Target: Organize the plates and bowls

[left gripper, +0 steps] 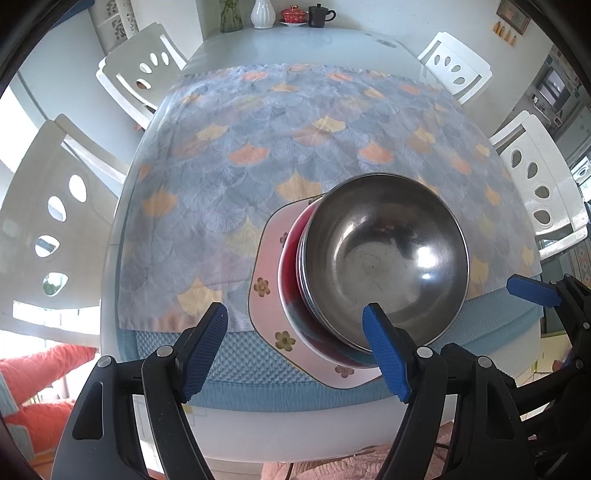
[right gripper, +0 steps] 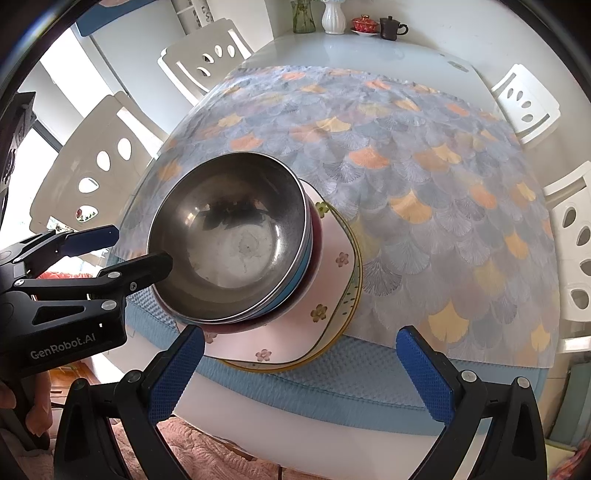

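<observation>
A steel bowl [left gripper: 384, 258] [right gripper: 236, 240] tops a stack near the table's front edge. Under it sit a blue bowl [right gripper: 295, 280] and a red bowl [left gripper: 291, 258], on a pink flowered plate [left gripper: 266, 295] [right gripper: 332, 280] with a yellow-rimmed plate [right gripper: 332, 347] beneath. My left gripper [left gripper: 295, 308] [right gripper: 144, 245] is open; one of its fingers [left gripper: 384, 350] hangs over the steel bowl's near rim, the other stands well clear to the left. My right gripper [right gripper: 301, 332] is open and holds nothing, hanging over the plates' front edge to the right of the stack; one of its fingers [left gripper: 532, 290] shows beside the bowl.
A patterned cloth [left gripper: 280, 147] covers the round table, with a blue mat [left gripper: 240, 369] at the front edge. White chairs [left gripper: 140, 74] [right gripper: 569, 236] ring the table. A vase [left gripper: 262, 14], a red lidded cup [left gripper: 293, 14] and a dark mug [left gripper: 319, 16] stand at the far end.
</observation>
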